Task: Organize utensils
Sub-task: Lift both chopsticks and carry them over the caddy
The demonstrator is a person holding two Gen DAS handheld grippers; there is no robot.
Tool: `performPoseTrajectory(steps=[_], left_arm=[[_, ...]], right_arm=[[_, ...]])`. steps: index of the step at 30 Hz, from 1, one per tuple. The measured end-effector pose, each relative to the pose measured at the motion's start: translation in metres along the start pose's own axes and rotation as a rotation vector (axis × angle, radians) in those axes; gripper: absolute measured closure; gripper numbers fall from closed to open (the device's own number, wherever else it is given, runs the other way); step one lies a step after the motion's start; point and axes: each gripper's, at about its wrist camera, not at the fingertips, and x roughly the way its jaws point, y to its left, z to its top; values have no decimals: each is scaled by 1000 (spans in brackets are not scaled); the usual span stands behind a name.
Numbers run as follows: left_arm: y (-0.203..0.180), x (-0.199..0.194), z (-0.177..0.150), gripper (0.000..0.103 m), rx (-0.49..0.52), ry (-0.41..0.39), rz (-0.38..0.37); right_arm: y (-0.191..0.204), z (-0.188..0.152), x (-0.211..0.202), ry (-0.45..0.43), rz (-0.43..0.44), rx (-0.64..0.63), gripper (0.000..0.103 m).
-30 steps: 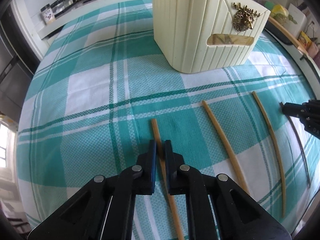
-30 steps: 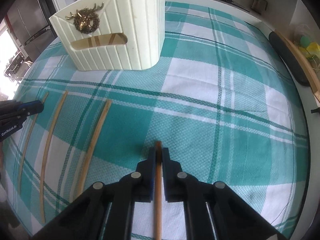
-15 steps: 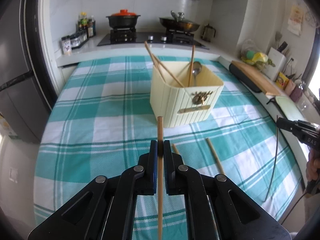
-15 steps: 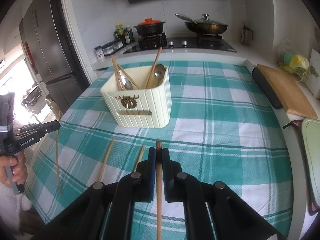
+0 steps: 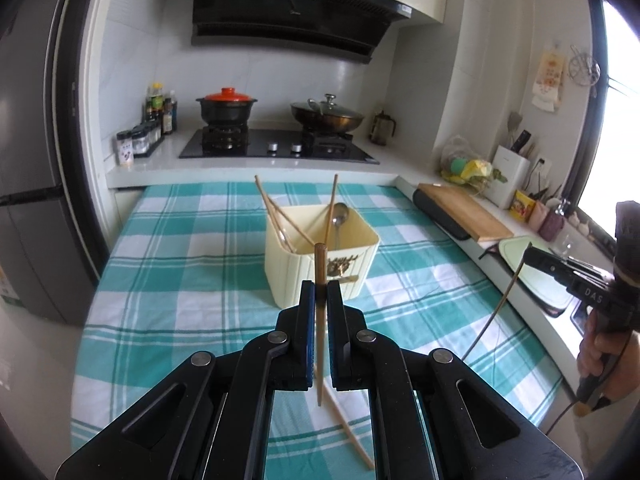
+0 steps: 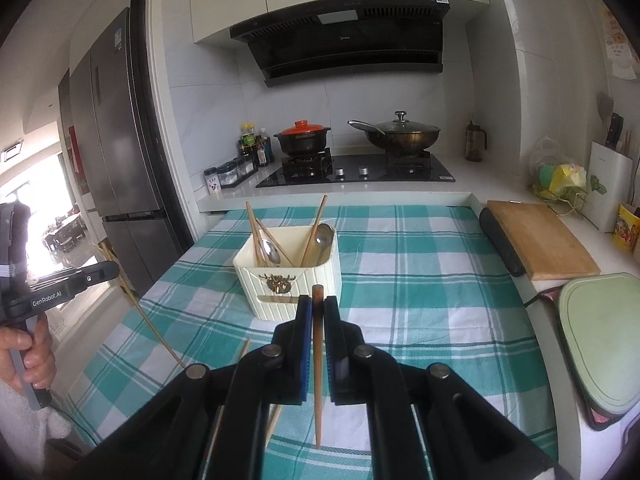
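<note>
My left gripper (image 5: 320, 286) is shut on a brown chopstick (image 5: 319, 264), held clear above the checked cloth (image 5: 180, 280). Beyond it stands the cream utensil holder (image 5: 288, 272) with several chopsticks and a spoon (image 5: 340, 212) in it. Two loose chopsticks (image 5: 348, 436) lie on the cloth below the gripper. My right gripper (image 6: 318, 300) is shut on another chopstick (image 6: 317, 380), also lifted, with the holder (image 6: 256, 292) just ahead. Each view catches the other gripper at its edge, pinching its stick: the right gripper (image 5: 532, 256) and the left gripper (image 6: 112, 270).
Behind the table a counter carries a hob (image 6: 356, 172) with a red-lidded pot (image 6: 302, 138) and a wok (image 6: 400, 134). A wooden cutting board (image 6: 536, 236) and a green board (image 6: 600, 328) lie to the right. A fridge (image 6: 116, 152) stands to the left.
Both grippers have lifted off the cloth, each carrying its chopstick, and tilted up so the holder and the kitchen come into view.
</note>
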Motion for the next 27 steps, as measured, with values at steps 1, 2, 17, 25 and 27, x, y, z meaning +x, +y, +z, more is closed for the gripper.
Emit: performPoseTrajectory(steps=[1, 2, 17, 25, 27], left_arm=[[0, 0, 2, 99, -2, -3, -2], [0, 0, 4, 99, -4, -5, -2], [2, 2, 38, 99, -4, -32, 2], [-2, 6, 89, 99, 3, -83, -1], [-5, 10, 105, 99, 8, -107, 2]], right_arm=[[0, 3, -1, -6, -1, 1, 97], [-1, 6, -1, -12, 1, 4, 97], [-6, 58, 11, -44, 19, 9, 97], [-4, 114, 35, -58, 48, 17, 97], [-1, 132, 44, -62, 62, 23, 97]])
